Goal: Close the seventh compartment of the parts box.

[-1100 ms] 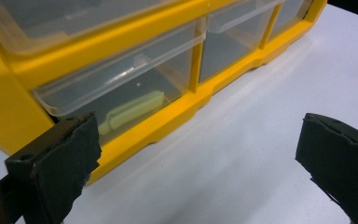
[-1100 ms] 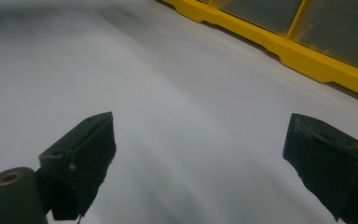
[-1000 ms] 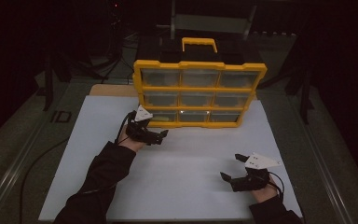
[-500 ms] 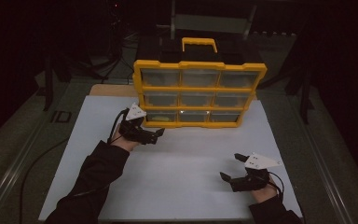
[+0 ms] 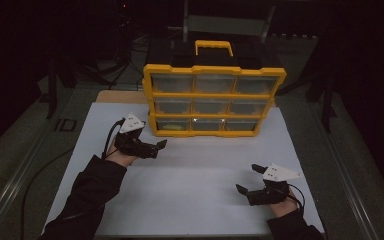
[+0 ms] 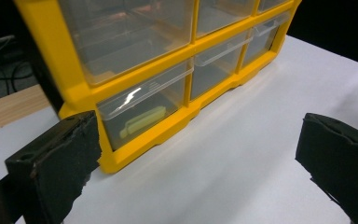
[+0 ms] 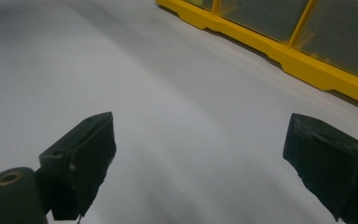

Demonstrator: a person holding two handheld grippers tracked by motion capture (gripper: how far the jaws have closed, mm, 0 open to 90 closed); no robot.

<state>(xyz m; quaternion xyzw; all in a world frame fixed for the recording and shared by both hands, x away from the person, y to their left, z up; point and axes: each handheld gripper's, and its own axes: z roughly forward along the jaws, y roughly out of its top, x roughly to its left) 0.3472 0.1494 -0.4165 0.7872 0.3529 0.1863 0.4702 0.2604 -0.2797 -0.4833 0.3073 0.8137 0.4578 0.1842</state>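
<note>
Organizer (image 5: 214, 100) bottom-left drawer (image 6: 142, 112) holds 1 yellow piece (image 6: 144, 120), possibly plastic.

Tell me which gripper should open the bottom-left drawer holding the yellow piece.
Left. The left gripper is open beside the bottom-left drawer of the organizer; the right gripper, also open, sits far back near the mat's front edge.

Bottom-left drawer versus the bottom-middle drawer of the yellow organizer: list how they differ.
The bottom-left drawer holds a pale yellow-green piece; the bottom-middle drawer looks empty. The bottom-left drawer sits right ahead of the left hand-held gripper, whose jaws stand wide apart; the bottom-middle drawer lies farther along. Both are clear plastic, shut, in the same yellow frame.
</note>
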